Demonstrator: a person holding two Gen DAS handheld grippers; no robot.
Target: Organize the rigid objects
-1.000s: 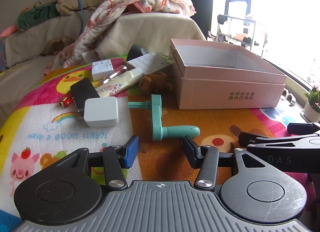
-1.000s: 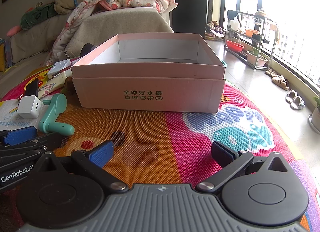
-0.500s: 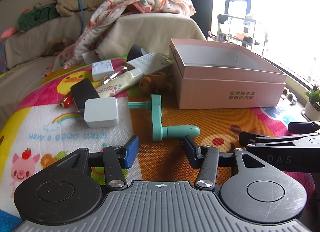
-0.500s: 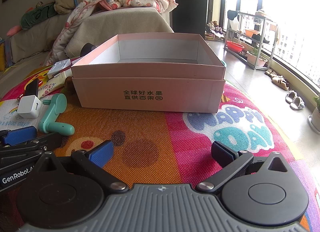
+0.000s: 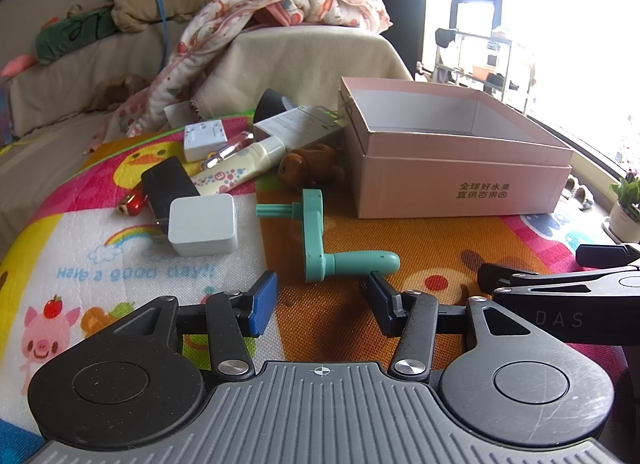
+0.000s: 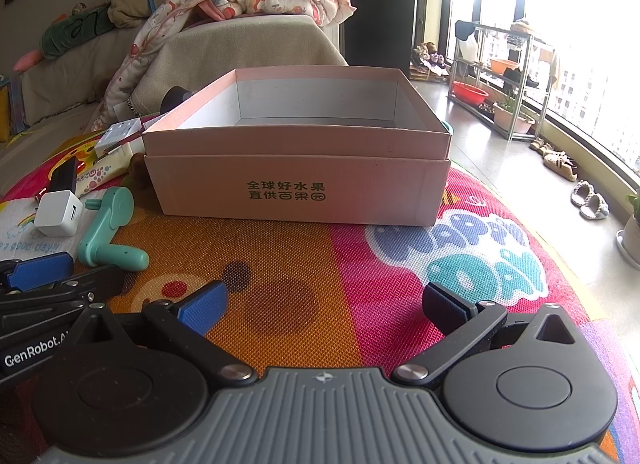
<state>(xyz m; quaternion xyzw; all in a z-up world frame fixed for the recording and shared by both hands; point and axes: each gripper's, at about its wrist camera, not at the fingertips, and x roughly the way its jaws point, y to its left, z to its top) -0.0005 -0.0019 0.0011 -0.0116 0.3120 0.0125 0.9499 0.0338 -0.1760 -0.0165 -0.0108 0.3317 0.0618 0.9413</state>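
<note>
An open pink cardboard box (image 5: 460,167) stands on a colourful play mat; it fills the middle of the right wrist view (image 6: 298,187) and looks empty. Left of it lie a teal crank handle (image 5: 316,236), a white charger cube (image 5: 202,223), a black block (image 5: 166,183), a cream tube (image 5: 236,171), a brown toy (image 5: 308,167) and a white adapter (image 5: 204,135). My left gripper (image 5: 322,300) is open and empty, just in front of the crank handle. My right gripper (image 6: 324,304) is open wide and empty, in front of the box.
A sofa with a blanket (image 5: 280,11) and cushions stands behind the mat. A small red item (image 5: 132,203) lies by the black block. A white carton (image 5: 296,119) leans near the box. On the right are bare floor, slippers (image 6: 588,199) and a rack (image 6: 504,75).
</note>
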